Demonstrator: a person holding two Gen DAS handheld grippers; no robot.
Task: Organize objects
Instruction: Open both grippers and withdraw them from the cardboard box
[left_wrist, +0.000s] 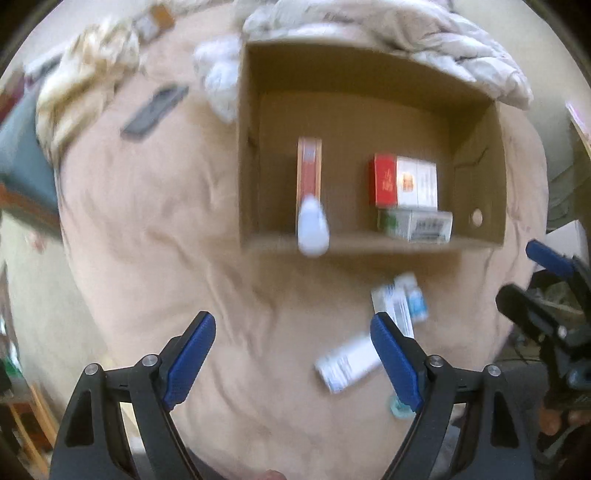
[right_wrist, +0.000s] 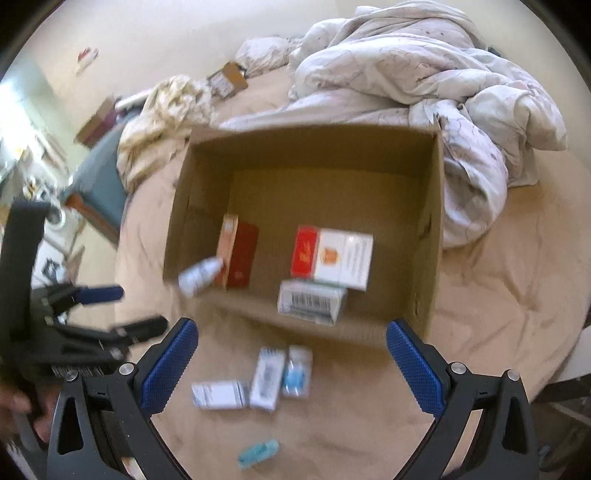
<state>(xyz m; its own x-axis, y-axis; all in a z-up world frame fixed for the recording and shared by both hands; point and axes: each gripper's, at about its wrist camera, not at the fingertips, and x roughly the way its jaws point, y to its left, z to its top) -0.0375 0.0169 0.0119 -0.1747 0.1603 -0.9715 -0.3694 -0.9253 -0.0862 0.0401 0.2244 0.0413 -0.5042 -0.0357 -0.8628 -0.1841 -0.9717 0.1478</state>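
Note:
An open cardboard box (left_wrist: 476, 155) (right_wrist: 432, 229) lies on a bed. Inside are a slim red carton (left_wrist: 308, 166) (right_wrist: 242, 254), a red and white carton (left_wrist: 404, 181) (right_wrist: 332, 256) and a white and green carton (left_wrist: 415, 223) (right_wrist: 312, 301). A small white bottle (left_wrist: 313, 229) (right_wrist: 199, 277) is blurred at the box's near left edge, apart from both grippers. Three white and blue cartons (right_wrist: 264, 378) (left_wrist: 369, 332) and a teal item (right_wrist: 258, 452) lie on the sheet in front of the box. My left gripper (left_wrist: 291, 365) is open and empty. My right gripper (right_wrist: 291, 373) is open and empty above those cartons.
A crumpled white duvet (right_wrist: 424, 74) lies behind and right of the box. A cream cloth (right_wrist: 162, 114) and a dark flat item (left_wrist: 155, 110) lie at the far left of the beige sheet (left_wrist: 147, 240). The bed's edge drops off at left and right.

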